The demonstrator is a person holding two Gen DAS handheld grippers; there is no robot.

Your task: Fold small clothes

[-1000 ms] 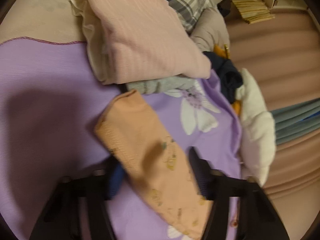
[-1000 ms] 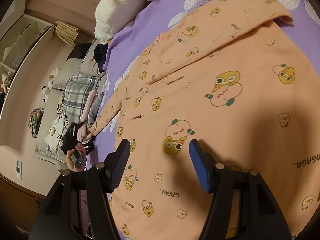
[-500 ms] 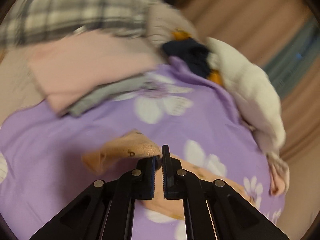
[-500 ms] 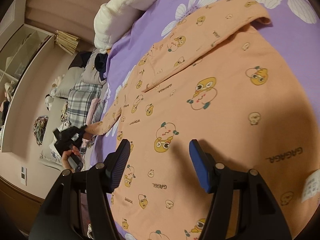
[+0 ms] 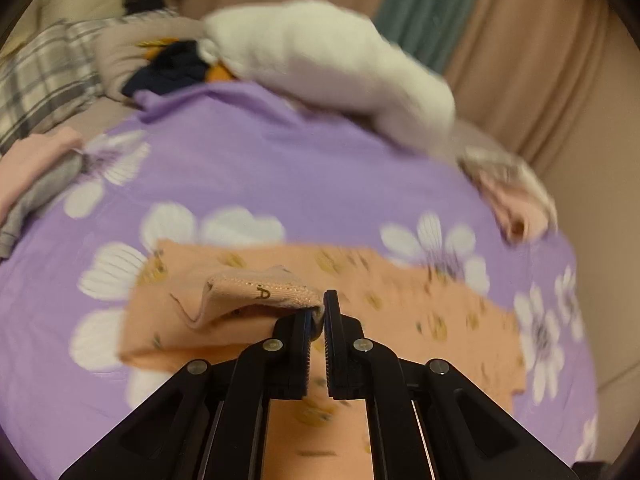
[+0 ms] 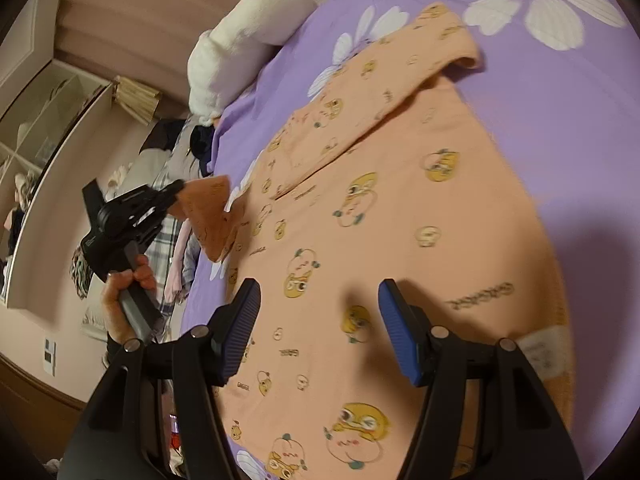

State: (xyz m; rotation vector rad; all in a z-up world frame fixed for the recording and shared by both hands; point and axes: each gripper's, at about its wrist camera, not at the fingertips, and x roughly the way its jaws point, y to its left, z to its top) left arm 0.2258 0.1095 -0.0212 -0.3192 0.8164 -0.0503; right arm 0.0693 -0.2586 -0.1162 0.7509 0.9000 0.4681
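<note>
Peach knit with small cartoon prints, an orange shirt (image 6: 400, 216), spread flat on the purple flowered bedsheet (image 6: 560, 128), taken here as the landmark. Near the sheet's middle, the shirt body; toward the sheet's far edge, one sleeve (image 6: 392, 76) folded across the chest, cuff end touching the sheet beside a white flower. Off the sheet's left side, the other sleeve cuff (image 5: 260, 292) lifted clear of the sheet and pinched in the left gripper (image 5: 318, 316), jaws closed tight on the ribbed edge, a person's hand (image 6: 124, 300) wrapped round the handle. Seen from the right wrist view, the same left gripper (image 6: 176, 192) raised above the sheet's left edge with the orange fabric hanging from it in a slack fold. Over the shirt's lower body, above the sheet, the right gripper (image 6: 320, 320), blue pads standing well apart, nothing between them, not touching the cloth. At the sheet's far edge, a white plush pillow (image 5: 332, 64) lying partly on the purple. Beyond the sheet's far left corner, a plaid cloth (image 5: 44, 76) and a dark garment (image 5: 172, 68) heaped together, just beside the pillow. On the sheet's left edge, a pink folded piece (image 5: 32, 160) over a grey one (image 5: 36, 200). Behind the sheet, beige pleated curtains (image 5: 532, 60). White label (image 6: 548, 348) at the shirt's near hem.
</note>
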